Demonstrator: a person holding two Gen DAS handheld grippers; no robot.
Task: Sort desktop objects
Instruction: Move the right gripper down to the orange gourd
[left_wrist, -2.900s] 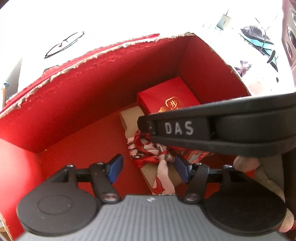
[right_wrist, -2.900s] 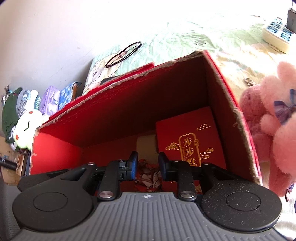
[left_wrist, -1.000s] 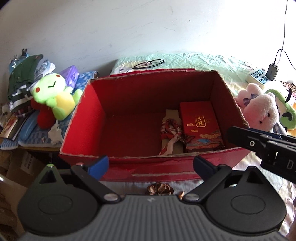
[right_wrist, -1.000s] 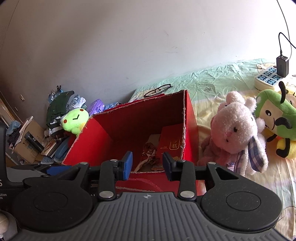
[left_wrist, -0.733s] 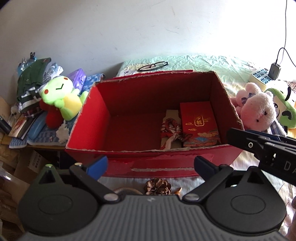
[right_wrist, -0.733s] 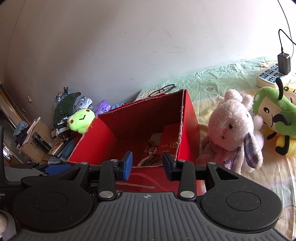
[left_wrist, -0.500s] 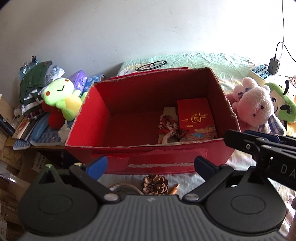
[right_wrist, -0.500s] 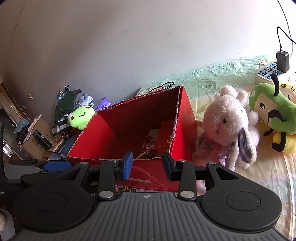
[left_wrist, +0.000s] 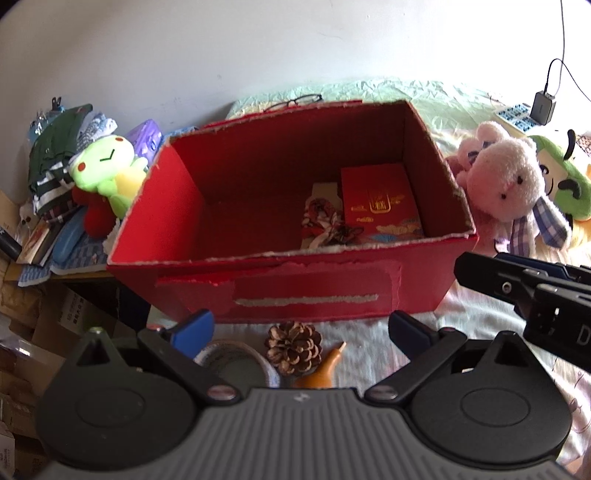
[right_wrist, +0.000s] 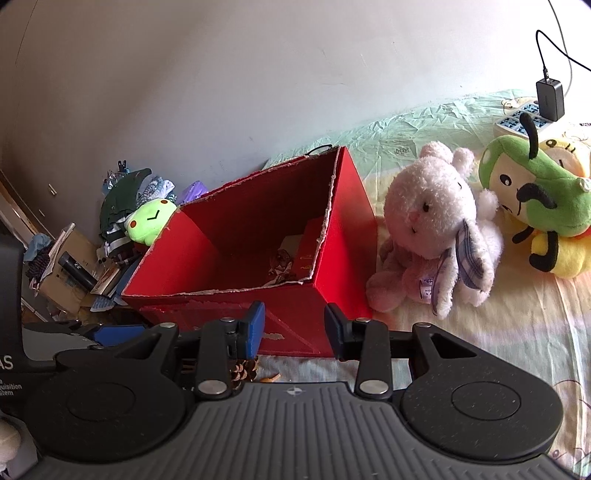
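Pine cone, tape roll and a small orange piece lie on the pale cloth of the bed just ahead of your left claw, whose blue-padded fingers stand wide apart and hold nothing. The cone sits almost dead centre between those fingers, the roll toward the left finger, the orange piece toward the right with its thin end aimed up and away from you. Your right claw hangs partly apart and empty, farther to the side; from its own camera the cone shows only as a sliver under its left finger. That makes your left hand the nearer one for the cone, likely by a short drop straight forward and down.

Behind the three loose things, the red cardboard box stands with its long side across your line of reach. Inside, against its right end, rest a red gift packet and a patterned cloth bundle side by side; the left half of the floor shows bare.

To the right of the box sit a pink plush rabbit and a green plush toy. A green frog plush lies past the box's left end, and eyeglasses behind it.
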